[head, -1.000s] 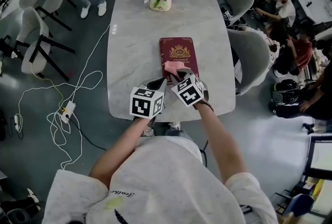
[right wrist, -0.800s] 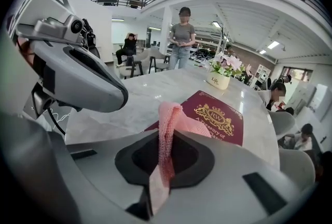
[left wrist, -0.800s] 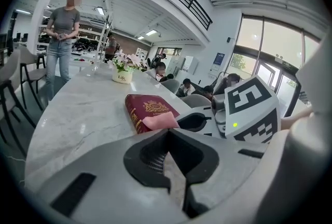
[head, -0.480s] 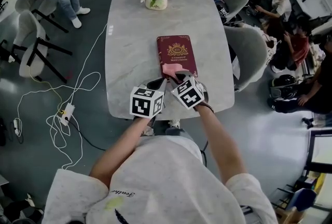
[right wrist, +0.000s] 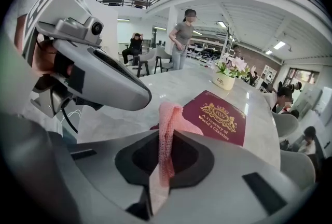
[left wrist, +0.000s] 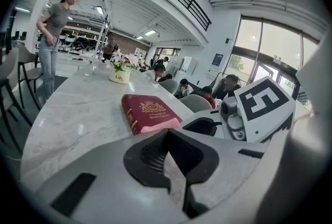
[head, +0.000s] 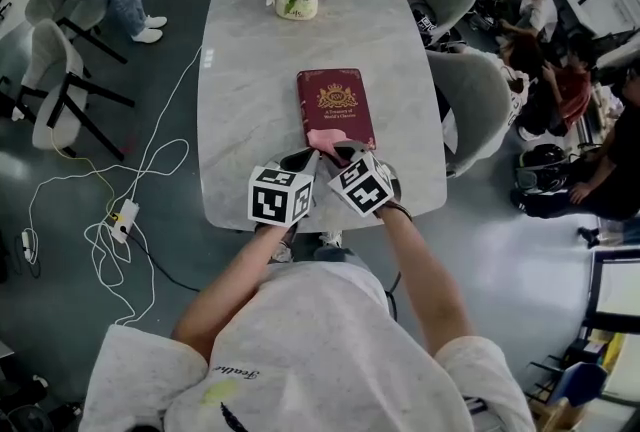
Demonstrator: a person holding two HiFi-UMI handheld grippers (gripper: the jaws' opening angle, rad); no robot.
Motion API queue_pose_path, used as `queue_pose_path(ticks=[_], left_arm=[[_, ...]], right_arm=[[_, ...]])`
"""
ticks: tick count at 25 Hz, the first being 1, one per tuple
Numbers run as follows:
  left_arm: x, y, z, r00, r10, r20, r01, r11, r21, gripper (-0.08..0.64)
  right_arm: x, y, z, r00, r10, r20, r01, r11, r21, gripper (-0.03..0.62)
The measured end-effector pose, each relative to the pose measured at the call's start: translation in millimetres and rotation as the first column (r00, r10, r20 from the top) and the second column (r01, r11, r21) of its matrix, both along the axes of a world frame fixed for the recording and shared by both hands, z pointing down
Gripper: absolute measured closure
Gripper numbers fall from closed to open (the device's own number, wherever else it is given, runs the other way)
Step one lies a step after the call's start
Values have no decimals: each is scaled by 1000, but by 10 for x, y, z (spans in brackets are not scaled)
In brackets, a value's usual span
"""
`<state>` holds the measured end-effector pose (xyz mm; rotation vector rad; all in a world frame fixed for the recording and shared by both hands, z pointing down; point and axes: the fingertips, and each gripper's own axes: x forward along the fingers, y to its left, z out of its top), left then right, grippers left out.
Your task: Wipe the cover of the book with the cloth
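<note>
**Cloth at the near end of the cover, most of the cover left to wipe**

Nearest you, your right gripper (right wrist: 162,141) has its jaws clamped on the pink cloth (right wrist: 167,114). The cloth rises out of the pinch as a narrow fold and drapes forward onto the near end of the book (right wrist: 220,116). Your left gripper (left wrist: 169,140) sits just beside it on the left, jaws together with nothing between them. As things stand, it takes no part in the wipe.

The book lies flat and cover up on the desk (head: 250,80), a little right of the centre line in the desk's near half, with its long side running away from you. The cloth touches only the near edge of the cover. The crest, the title and the whole far part lie bare beyond it. I judge the wipe to be at one end of a stroke. No picture shows which parts are already clean, so treat the far stretch as left to do.

The right gripper view alone shows the pinch on the cloth and lets you read the gilt print. The left gripper view alone shows the closed, empty left jaws, and the book's left side edge and thickness. The head view hides both sets of jaws under the grippers' bodies. Only it gives the book's place on the desk, with the flower pot (head: 298,0) well beyond at the far end.
</note>
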<state>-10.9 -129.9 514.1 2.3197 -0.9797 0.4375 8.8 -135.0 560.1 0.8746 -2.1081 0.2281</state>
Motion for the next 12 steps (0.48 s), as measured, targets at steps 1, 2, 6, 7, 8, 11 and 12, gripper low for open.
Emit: queue_pose_path(ticks=[1, 2, 6, 7, 8, 11, 12], left_arm=[[7, -11, -1, 1000, -3, -2, 3, 1000, 0, 552], [14, -24, -2, 1000, -5, -3, 5, 1000, 0, 552], [26, -69, -5, 1000, -20, -7, 20, 1000, -1, 552], [28, -79, -3, 1000, -25, -8, 25, 1000, -1, 552], [31, -89, -2, 1000, -30, -8, 30, 1000, -2, 552], [44, -130, -10, 999, -45, -8, 45, 999, -1, 552], [47, -146, -13, 999, -50, -8, 50, 999, -1, 552]], right_arm=[[12, -10, -29, 1000, -1, 2, 1, 1000, 6, 572], [23, -27, -65, 1000, -1, 7, 1, 1000, 15, 571], [67, -105, -208, 1000, -1, 19, 0, 999, 48, 572], [72, -128, -239, 1000, -5, 19, 4, 998, 57, 572], [76, -151, -270, 1000, -10, 18, 9, 998, 64, 572], [81, -242, -370, 999, -29, 17, 27, 996, 86, 572], [80, -278, -403, 999, -35, 17, 34, 995, 94, 572]])
